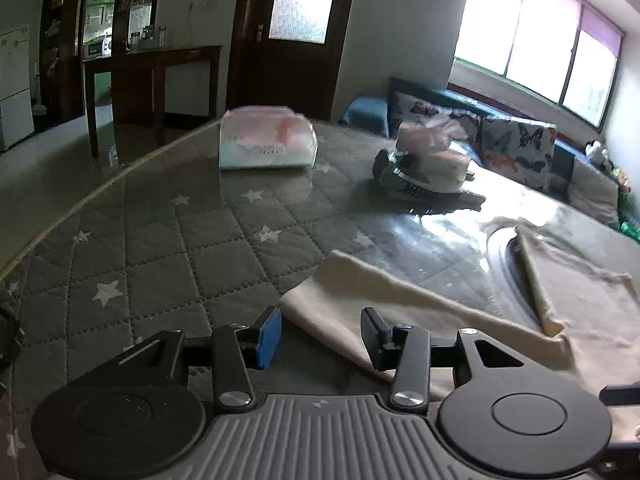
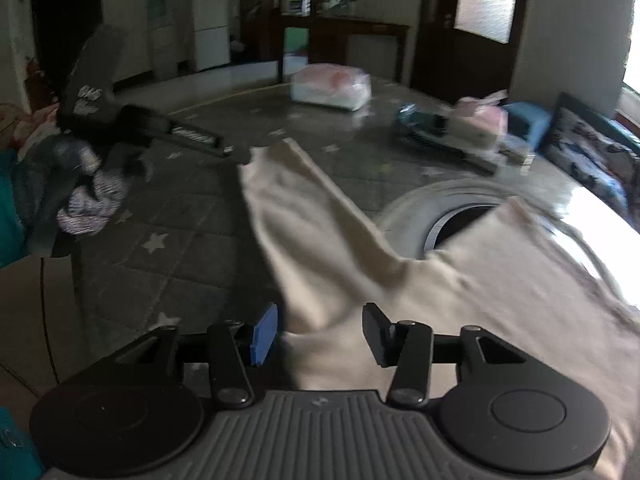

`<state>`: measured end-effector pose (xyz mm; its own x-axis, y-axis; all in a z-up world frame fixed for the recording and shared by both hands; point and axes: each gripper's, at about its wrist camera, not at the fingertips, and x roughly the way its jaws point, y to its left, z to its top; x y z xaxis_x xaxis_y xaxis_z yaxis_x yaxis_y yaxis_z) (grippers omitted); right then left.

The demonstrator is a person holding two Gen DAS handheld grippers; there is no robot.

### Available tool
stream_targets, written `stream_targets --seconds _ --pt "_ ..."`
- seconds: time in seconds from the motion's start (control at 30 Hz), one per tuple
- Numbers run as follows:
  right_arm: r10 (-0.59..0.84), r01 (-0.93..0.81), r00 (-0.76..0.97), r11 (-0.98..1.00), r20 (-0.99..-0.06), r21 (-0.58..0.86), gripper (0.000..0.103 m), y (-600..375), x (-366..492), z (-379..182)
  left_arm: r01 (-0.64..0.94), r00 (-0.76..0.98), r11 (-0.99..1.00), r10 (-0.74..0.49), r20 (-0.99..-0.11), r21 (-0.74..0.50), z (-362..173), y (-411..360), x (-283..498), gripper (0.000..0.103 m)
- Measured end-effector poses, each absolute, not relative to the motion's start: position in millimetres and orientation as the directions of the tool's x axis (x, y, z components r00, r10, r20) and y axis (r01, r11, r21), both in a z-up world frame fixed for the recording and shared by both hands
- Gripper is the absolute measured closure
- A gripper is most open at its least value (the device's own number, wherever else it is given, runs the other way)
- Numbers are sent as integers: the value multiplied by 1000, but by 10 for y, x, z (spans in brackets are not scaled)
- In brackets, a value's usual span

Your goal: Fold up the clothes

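A cream garment lies on the grey star-quilted table, one long part stretching toward the left gripper. My left gripper is open, its jaws wide apart just above that part's end. In the right wrist view the same cream garment spreads from the lower right, with a sleeve or leg reaching up to the far left. My right gripper is open, with the cloth lying between and under its jaws. The left gripper shows as a dark blurred shape at the left.
A plastic-wrapped white pack and a bagged bundle with dark objects sit at the far side of the table. A round opening in the table lies beside the garment. Striped and dark clothes are piled at the left. A sofa with butterfly cushions stands behind.
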<state>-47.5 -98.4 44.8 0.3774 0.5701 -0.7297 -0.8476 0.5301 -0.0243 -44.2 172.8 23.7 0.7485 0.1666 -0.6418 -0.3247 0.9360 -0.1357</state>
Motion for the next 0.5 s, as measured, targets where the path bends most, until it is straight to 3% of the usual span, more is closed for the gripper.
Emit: stream_targets --seconds 0.03,0.1,0.13,0.17,0.23,0.27,0.37,0.5 --pt "569 -850 370 526 -734 -21 59 -930 -468 409 -328 742 935 168 -649 -134 218 1737 -415 69" --pt "563 -848 371 529 -739 -23 63 -879 -468 351 -331 738 936 178 -651 -119 190 1744 -376 90" --pt "559 -846 371 532 -742 -23 71 -861 -469 328 -334 737 937 190 -648 -104 178 1741 -355 94" --pt "558 -843 373 538 -742 -19 73 -864 -467 319 -331 739 939 199 -643 -91 173 1735 -334 97" --pt "557 -834 375 552 -741 -8 85 -880 -459 307 -332 743 941 222 -631 -59 191 1715 -284 99" --pt "561 -832 373 555 -739 2 96 -883 -459 313 -331 746 943 234 -623 -42 209 1702 -263 99" --pt "582 -835 346 548 -736 41 98 -879 -497 309 -330 764 944 261 -590 -9 276 1662 -226 99" --pt "588 -851 352 525 -729 13 96 -859 -598 296 -361 730 932 297 -616 21 212 1648 -187 99"
